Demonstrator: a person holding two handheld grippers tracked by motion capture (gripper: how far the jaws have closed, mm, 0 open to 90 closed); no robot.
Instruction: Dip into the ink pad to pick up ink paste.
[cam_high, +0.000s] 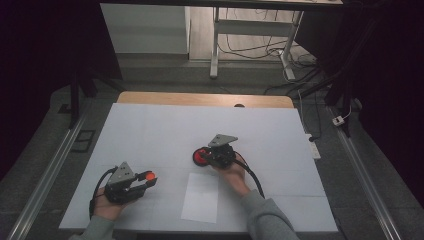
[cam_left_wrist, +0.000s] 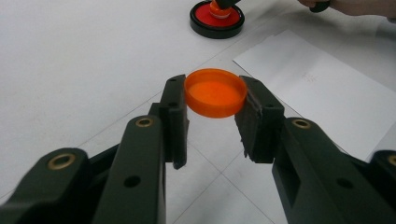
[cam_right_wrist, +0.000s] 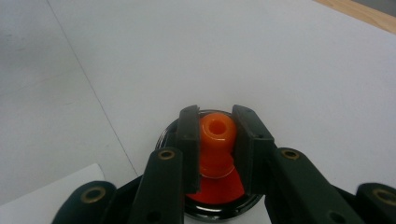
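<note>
On the white table cover (cam_high: 150, 130), the left gripper (cam_high: 145, 184) sits at about 7 o'clock from the table's middle. Its jaws are closed on an orange round lid (cam_left_wrist: 215, 92), which they hold by its rim, with the hollow side turned toward the camera in the left gripper view. In the high view the lid (cam_high: 147, 175) shows as a small orange spot at the tip of this gripper, lifted a little above the cover.

The right gripper (cam_high: 210, 156) is near the middle of the table, at about 2 o'clock from the left one. Its jaws grip an orange stamp (cam_right_wrist: 216, 133) by its handle, one pad on each side. The foot of the stamp stands on the red surface of a round ink pad (cam_right_wrist: 219, 191) with a black rim. In the left gripper view this ink pad (cam_left_wrist: 217, 21) lies at 12 o'clock, well apart from the lid.

A white sheet of paper (cam_high: 201, 197) lies flat between the two hands, just at 6 o'clock from the ink pad (cam_high: 199, 158).
</note>
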